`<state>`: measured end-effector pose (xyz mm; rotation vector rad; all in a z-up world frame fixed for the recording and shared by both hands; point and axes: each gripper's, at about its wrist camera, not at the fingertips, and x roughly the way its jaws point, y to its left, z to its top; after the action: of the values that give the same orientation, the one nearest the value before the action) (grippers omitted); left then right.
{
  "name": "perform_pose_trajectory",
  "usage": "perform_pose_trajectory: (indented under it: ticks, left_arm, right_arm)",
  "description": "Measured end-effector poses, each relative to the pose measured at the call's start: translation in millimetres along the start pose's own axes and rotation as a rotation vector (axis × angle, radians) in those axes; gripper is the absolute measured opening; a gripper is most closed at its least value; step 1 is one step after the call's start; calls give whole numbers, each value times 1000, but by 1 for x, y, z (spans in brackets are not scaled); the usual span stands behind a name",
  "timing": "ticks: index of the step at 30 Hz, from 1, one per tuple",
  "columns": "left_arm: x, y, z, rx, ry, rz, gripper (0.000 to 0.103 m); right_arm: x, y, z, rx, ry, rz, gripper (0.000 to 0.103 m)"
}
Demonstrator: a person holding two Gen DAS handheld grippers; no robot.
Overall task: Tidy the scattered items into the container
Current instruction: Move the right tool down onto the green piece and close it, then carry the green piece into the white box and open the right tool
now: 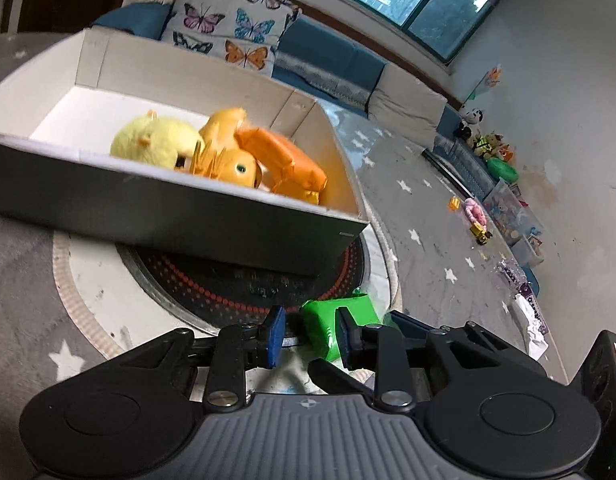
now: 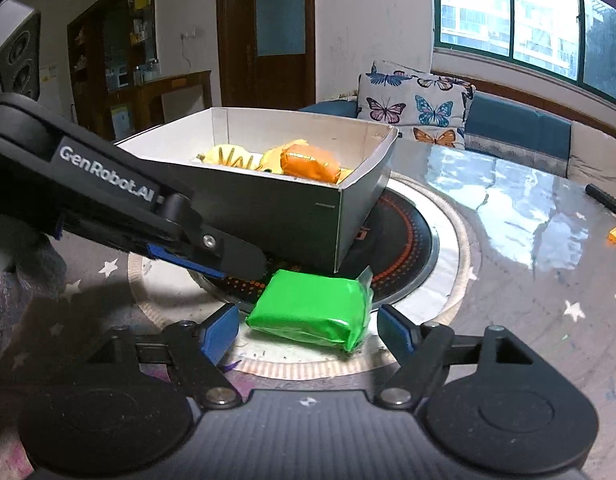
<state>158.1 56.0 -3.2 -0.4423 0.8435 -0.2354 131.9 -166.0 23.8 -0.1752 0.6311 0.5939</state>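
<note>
the green packet (image 2: 312, 312) lies on the round mat just in front of the box (image 2: 267, 208), between the wide-apart fingers of the right gripper (image 2: 308, 332). the left gripper (image 1: 310, 336), also parted, touches its far side. close squarely on the long sides (the wrap looks slippery), then clear the box's near wall; room lies open to the right.

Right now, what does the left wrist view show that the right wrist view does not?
Only the left wrist view shows the toys scattered along the far wall and the fluffy yellow plush clearly. Only the right wrist view shows the wooden door, the shelves and the left tongs from the side. Both show the box, the orange packet, the green packet and the butterfly cushion.
</note>
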Motion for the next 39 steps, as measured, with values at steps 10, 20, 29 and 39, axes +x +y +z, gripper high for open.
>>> perform_pose_trajectory:
  ticks: [10,20,29,39]
  left_arm:
    - [16,4,-1,-42,43,-33,32]
    - [19,4,0,-62,80,-57,36]
    - [14,13,-4,-133,79,-90,35]
    - [-39,8,3,-99,-34,-100,34]
  right_arm:
    - [7,0,-2,17,22,-8,68]
    - [6,3,-2,18,21,0,67]
    - [3,4,-3,38,15,33,65]
    - [-21,25,22,-23,-82,56,65]
